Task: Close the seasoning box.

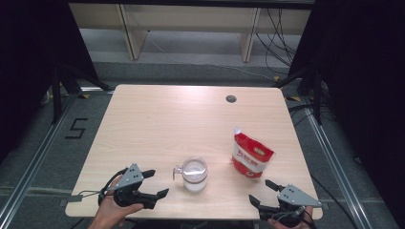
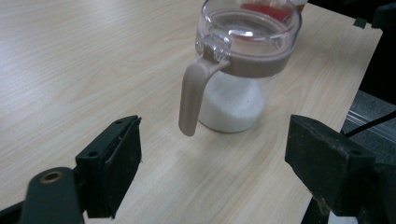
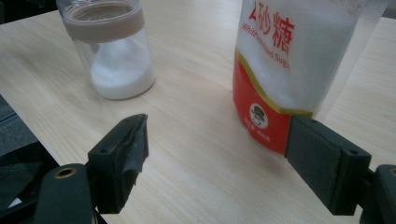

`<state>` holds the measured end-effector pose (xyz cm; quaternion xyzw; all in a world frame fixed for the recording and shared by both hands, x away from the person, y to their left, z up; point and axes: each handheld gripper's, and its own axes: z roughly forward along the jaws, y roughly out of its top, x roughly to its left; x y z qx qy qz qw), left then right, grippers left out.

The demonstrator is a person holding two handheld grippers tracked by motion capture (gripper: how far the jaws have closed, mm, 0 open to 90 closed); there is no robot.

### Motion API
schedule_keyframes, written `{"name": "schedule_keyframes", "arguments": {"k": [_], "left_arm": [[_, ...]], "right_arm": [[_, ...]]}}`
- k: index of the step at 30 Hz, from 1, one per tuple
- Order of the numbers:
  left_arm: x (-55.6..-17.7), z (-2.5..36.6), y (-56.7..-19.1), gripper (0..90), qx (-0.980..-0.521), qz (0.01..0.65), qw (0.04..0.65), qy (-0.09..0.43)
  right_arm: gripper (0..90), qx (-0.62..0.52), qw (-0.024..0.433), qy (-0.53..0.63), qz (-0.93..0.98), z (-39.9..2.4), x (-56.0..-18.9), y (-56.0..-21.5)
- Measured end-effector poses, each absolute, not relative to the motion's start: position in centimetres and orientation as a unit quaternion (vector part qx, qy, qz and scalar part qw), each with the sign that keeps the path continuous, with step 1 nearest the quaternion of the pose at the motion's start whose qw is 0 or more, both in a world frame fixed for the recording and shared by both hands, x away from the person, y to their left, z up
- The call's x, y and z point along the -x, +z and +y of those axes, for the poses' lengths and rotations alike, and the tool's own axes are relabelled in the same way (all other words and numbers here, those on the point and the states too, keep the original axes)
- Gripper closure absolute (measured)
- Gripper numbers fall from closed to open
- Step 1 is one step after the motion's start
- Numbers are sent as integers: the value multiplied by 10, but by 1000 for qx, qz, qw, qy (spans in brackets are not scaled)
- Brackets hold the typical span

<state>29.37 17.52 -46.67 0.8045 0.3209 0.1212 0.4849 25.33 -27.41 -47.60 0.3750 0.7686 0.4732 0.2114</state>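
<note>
A lidded glass jar [image 1: 193, 173] holding white sugar stands near the front edge of the desk [image 1: 157, 119], with a red sugar pouch [image 1: 251, 155] upright just to its right. The left gripper [image 1: 157, 183], jaws spread wide and empty, points at the jar's handle [image 2: 192, 98] from close by, while the right gripper [image 1: 261, 192], likewise spread and empty, rests in front of the pouch. The step in hand appears to be an approach; next, each gripper would need to advance and close squarely on its target.

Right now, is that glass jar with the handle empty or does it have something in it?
Partly filled. The jar stands upright on the table with white granules heaped in its lower part; the upper part looks clear.
</note>
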Motion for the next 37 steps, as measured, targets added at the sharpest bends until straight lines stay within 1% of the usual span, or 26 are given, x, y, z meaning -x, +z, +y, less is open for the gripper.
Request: {"name": "schedule_keyframes", "arguments": {"k": [4, 5, 7, 9, 10, 12, 14, 16, 17, 18, 19, 21, 23, 24, 26, 27, 30, 31, 32, 33, 36, 37], "left_arm": [[-290, 178, -472, 165, -807, 320, 481, 118], [-290, 179, -472, 161, -810, 315, 482, 115], [-288, 181, -474, 159, -808, 314, 485, 113], [-286, 182, -477, 157, -810, 313, 482, 114], [-285, 182, -478, 157, -810, 314, 480, 120], [-282, 183, -481, 159, -812, 316, 471, 138], [-282, 185, -482, 162, -819, 305, 464, 142], [-279, 184, -484, 164, -813, 325, 463, 135], [-280, 185, -486, 165, -815, 322, 462, 136], [-280, 186, -486, 167, -819, 320, 456, 138], [-281, 187, -486, 169, -823, 315, 449, 146], [-279, 187, -488, 169, -816, 332, 453, 136], [-280, 187, -489, 169, -815, 330, 455, 138], [-280, 188, -488, 169, -817, 330, 450, 142], [-280, 189, -488, 169, -818, 331, 448, 142], [-280, 188, -488, 169, -817, 333, 450, 137], [-281, 189, -488, 169, -821, 325, 447, 140], [-280, 188, -488, 169, -817, 334, 449, 136], [-281, 188, -488, 169, -819, 331, 448, 138], [-280, 188, -488, 169, -817, 334, 449, 135], [-282, 188, -489, 169, -825, 322, 444, 138], [-281, 187, -489, 169, -822, 328, 446, 135]], "right_arm": [[221, -380, 204, 470, 770, -274, -253, -476], [217, -380, 208, 470, 769, -273, -253, -477], [213, -393, 195, 471, 765, -272, -251, -477], [210, -388, 197, 469, 769, -273, -252, -477], [209, -374, 217, 471, 769, -275, -255, -478], [208, -374, 217, 474, 767, -275, -255, -477], [202, -378, 212, 470, 769, -275, -255, -477], [190, -384, 202, 468, 770, -274, -254, -477], [189, -398, 198, 469, 763, -273, -253, -478], [187, -384, 209, 466, 769, -275, -255, -479], [187, -388, 205, 465, 769, -276, -256, -479], [187, -393, 204, 460, 770, -277, -256, -480], [186, -394, 202, 459, 770, -277, -256, -481], [185, -386, 209, 461, 771, -278, -257, -482], [183, -391, 208, 455, 772, -277, -257, -482], [182, -401, 197, 456, 770, -276, -255, -481], [181, -391, 205, 454, 774, -277, -257, -482], [183, -390, 205, 453, 775, -278, -257, -482], [183, -389, 206, 454, 775, -278, -257, -482], [183, -400, 195, 453, 772, -276, -255, -481], [182, -399, 194, 453, 774, -277, -255, -482], [181, -398, 198, 451, 774, -277, -256, -482]]}}
